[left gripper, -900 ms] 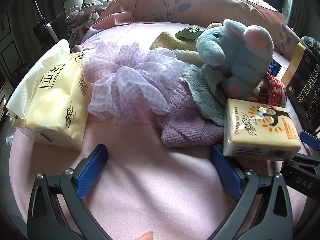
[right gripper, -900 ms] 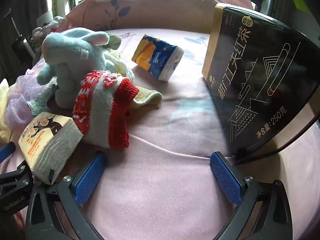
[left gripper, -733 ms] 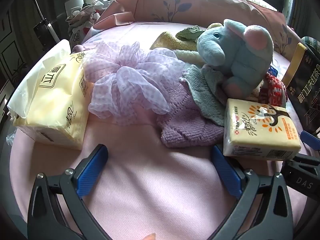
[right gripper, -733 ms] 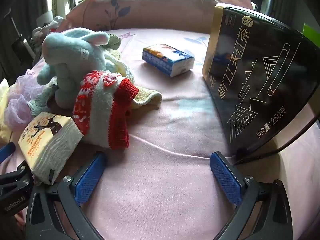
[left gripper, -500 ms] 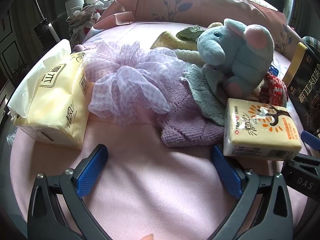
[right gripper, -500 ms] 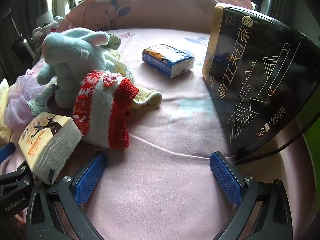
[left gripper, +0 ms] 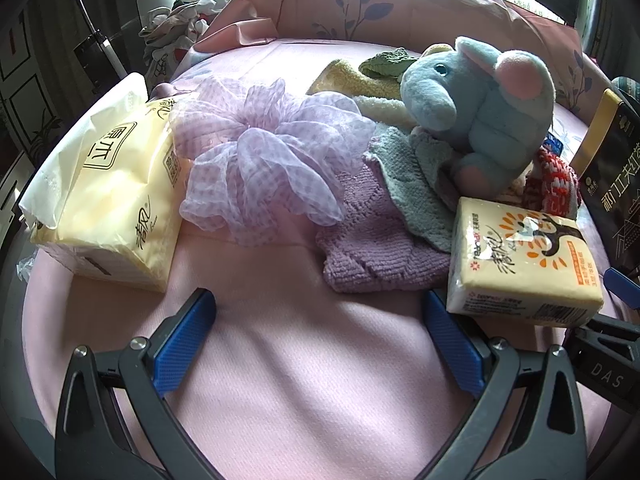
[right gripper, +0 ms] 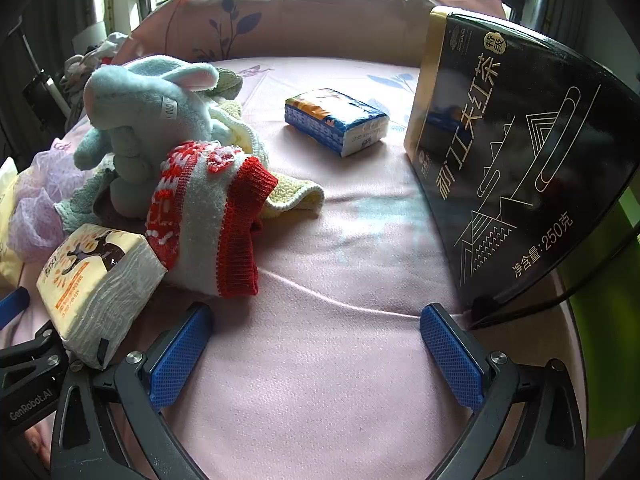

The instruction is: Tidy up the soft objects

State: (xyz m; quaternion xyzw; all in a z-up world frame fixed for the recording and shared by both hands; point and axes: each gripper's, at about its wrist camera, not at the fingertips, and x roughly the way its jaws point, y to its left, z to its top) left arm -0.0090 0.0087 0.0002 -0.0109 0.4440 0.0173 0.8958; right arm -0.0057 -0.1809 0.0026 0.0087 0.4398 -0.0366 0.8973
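Note:
A blue plush elephant [left gripper: 476, 100] sits on a heap of cloths: a purple knit cloth [left gripper: 372, 240], a grey cloth [left gripper: 416, 192], a yellow towel [left gripper: 352, 80]. A lilac mesh pouf [left gripper: 264, 160] lies to its left, beside a large yellow tissue pack [left gripper: 116, 196]. A small yellow tissue pack [left gripper: 520, 260] lies front right, also in the right wrist view [right gripper: 96, 284]. A red-and-white knit sock [right gripper: 212, 220] leans against the elephant [right gripper: 148, 120]. A blue tissue pack [right gripper: 336, 120] lies flat farther back. My left gripper [left gripper: 316, 344] and right gripper [right gripper: 316, 352] are open and empty over the pink sheet.
A tall black tea box [right gripper: 512, 152] stands at the right, close to my right gripper's right finger. A pink pillow [left gripper: 400, 8] runs along the back. Clothes [left gripper: 176, 28] are piled at the far left. A green surface [right gripper: 600, 360] shows past the bed's right edge.
The blue tissue pack was tilted on its edge and now lies flat on the sheet. Both grippers have stayed where they were.

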